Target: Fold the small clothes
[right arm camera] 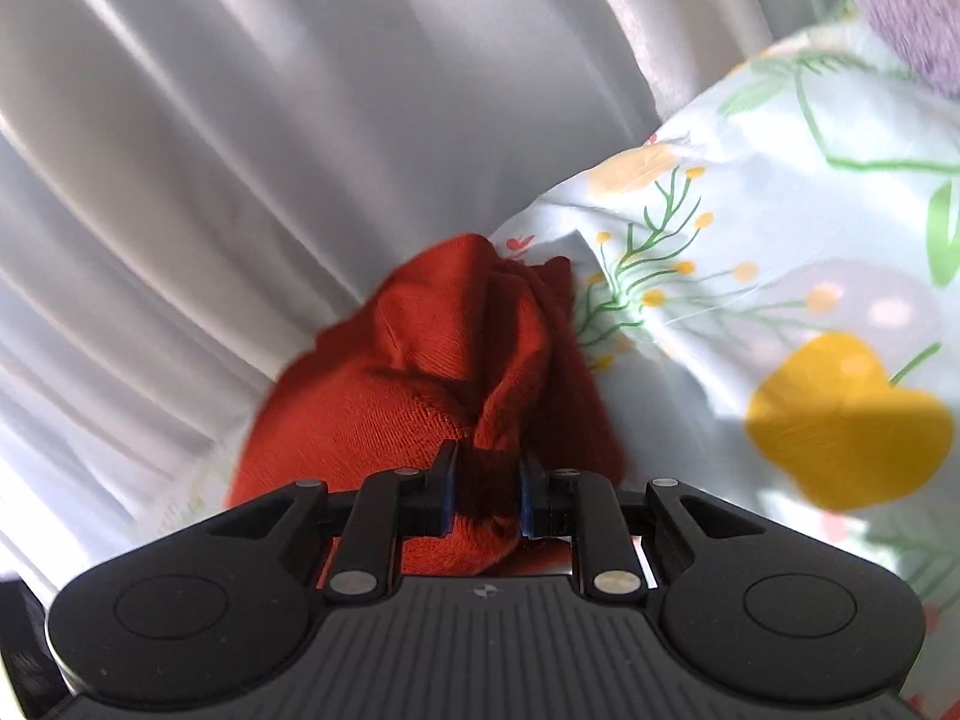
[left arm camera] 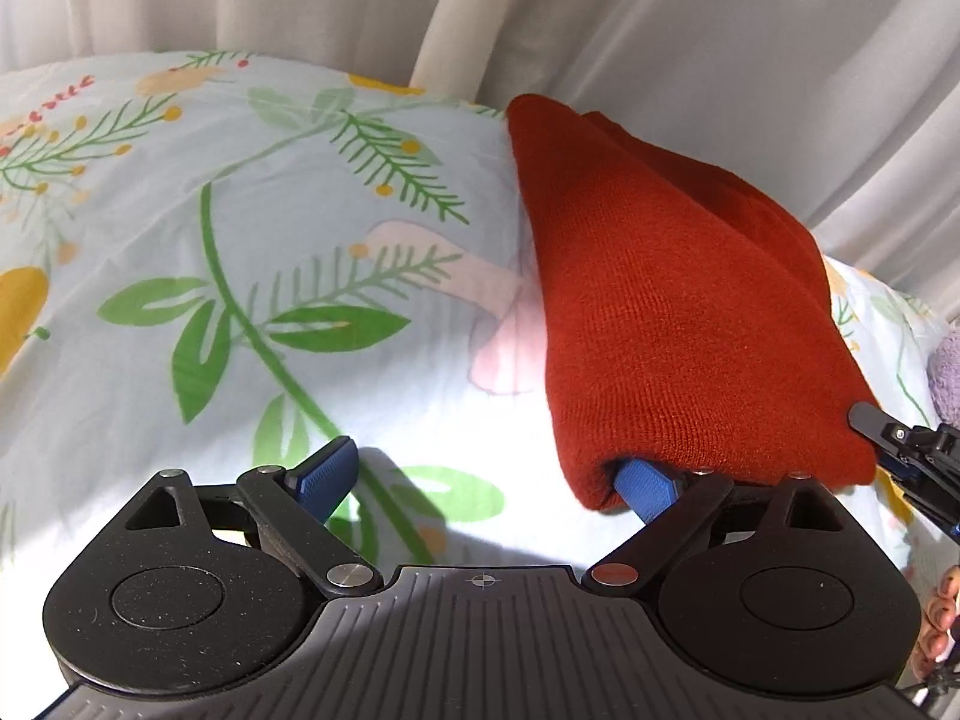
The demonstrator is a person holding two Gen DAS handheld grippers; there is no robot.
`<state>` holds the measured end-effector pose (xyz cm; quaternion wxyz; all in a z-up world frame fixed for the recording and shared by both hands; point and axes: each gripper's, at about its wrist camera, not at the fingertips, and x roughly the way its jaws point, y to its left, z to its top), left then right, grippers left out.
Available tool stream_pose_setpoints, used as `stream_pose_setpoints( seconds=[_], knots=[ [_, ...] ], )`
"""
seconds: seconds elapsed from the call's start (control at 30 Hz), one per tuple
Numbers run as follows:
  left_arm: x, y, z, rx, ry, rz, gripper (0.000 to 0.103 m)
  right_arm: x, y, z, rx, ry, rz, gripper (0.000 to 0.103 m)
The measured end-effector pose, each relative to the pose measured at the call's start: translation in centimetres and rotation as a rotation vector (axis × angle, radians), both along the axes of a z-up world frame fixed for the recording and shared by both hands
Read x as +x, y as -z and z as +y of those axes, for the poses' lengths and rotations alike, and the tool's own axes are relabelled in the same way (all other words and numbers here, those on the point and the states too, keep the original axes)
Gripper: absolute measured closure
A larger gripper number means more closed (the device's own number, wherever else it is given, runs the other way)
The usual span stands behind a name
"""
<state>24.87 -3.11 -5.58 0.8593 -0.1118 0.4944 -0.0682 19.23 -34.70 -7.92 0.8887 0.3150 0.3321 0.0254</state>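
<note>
A rust-red knitted garment (left arm camera: 672, 312) lies folded on the floral bedsheet (left arm camera: 240, 240), at the right of the left wrist view. My left gripper (left arm camera: 486, 480) is open wide; its right finger (left arm camera: 648, 483) is tucked under the garment's near edge, its left finger (left arm camera: 324, 474) rests on the sheet. My right gripper (right arm camera: 487, 492) is shut on a bunched part of the red garment (right arm camera: 420, 396). It shows at the right edge of the left wrist view (left arm camera: 900, 450), at the garment's near right corner.
White curtains (right arm camera: 240, 150) hang close behind the bed. A purple fluffy item (right arm camera: 912, 6) lies on the sheet at the far right. The floral sheet (right arm camera: 780, 276) stretches to the right of the garment.
</note>
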Motion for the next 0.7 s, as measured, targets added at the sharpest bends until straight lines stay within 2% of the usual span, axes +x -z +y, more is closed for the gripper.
stream_pose_setpoints(
  seconds=[0.07, 0.1, 0.17, 0.23, 0.33, 0.37, 0.4, 0.43, 0.5, 0.57, 0.63, 0.7],
  knots=[
    [-0.3, -0.7, 1.3, -0.013, -0.014, 0.010, 0.008, -0.3, -0.4, 0.1, -0.075, -0.017, 0.003, 0.077],
    [-0.5, -1.2, 2.0, -0.008, -0.026, 0.003, 0.008, -0.5, -0.8, -0.2, -0.110, -0.009, 0.011, 0.077],
    [-0.6, -2.1, 3.2, 0.015, -0.069, -0.016, 0.008, -0.7, -1.7, -1.5, -0.162, 0.062, 0.015, 0.074],
    [-0.2, -2.9, 4.2, 0.029, -0.121, -0.038, 0.008, -0.9, -2.4, -3.9, -0.080, 0.086, -0.038, 0.074],
    [1.0, -3.6, 4.3, 0.014, -0.149, -0.060, 0.008, 2.2, -2.3, -4.2, 0.027, 0.027, -0.039, 0.071],
    [1.4, -3.7, 3.9, 0.011, -0.137, -0.056, 0.008, 3.3, -2.5, -3.6, 0.042, -0.011, -0.037, 0.061],
    [1.8, -3.8, 3.5, 0.008, -0.125, -0.062, 0.008, 4.8, -2.2, -3.1, 0.049, -0.045, -0.017, 0.055],
    [2.0, -4.0, 3.0, 0.008, -0.115, -0.072, 0.008, 6.4, -1.7, -2.5, 0.045, -0.065, 0.012, 0.054],
    [2.5, -4.2, 2.0, 0.011, -0.098, -0.092, 0.008, 9.0, -0.9, -1.4, 0.022, -0.089, 0.051, 0.056],
    [3.0, -4.4, 1.2, 0.005, -0.080, -0.109, 0.008, 10.5, -0.8, -0.4, -0.021, -0.112, 0.048, 0.096],
    [3.5, -4.4, 0.4, 0.013, -0.065, -0.125, 0.008, 10.3, -1.9, 0.3, -0.096, -0.133, 0.006, 0.096],
    [4.0, -4.2, -0.2, 0.025, -0.064, -0.132, 0.008, 10.1, -3.0, 0.5, -0.228, -0.107, -0.059, 0.096]
  ],
)
